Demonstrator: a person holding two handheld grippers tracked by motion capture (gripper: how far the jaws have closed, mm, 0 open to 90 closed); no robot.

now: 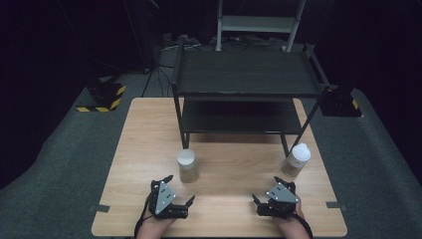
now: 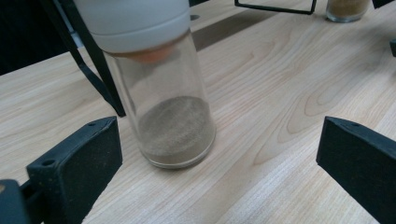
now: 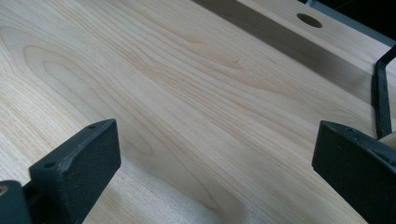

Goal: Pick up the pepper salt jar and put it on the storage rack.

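Two clear jars with white lids stand on the wooden table (image 1: 144,149). The left jar (image 1: 187,166) holds a low layer of brown powder and sits just beyond my left gripper (image 1: 179,188). In the left gripper view this jar (image 2: 173,112) stands upright a little past the wide-apart jaws of the open gripper (image 2: 219,156), closer to its left jaw and untouched. The right jar (image 1: 297,160) stands by the rack's front right leg, also seen as the far jar (image 2: 346,8). My right gripper (image 1: 266,189) is open over bare wood (image 3: 210,154), below and left of that jar.
A black two-tier metal rack (image 1: 246,74) stands on the far half of the table, its shelves bare. Its front right leg (image 3: 382,98) rises close to my right gripper. A white ladder-like frame (image 1: 259,22) stands behind on the dark floor.
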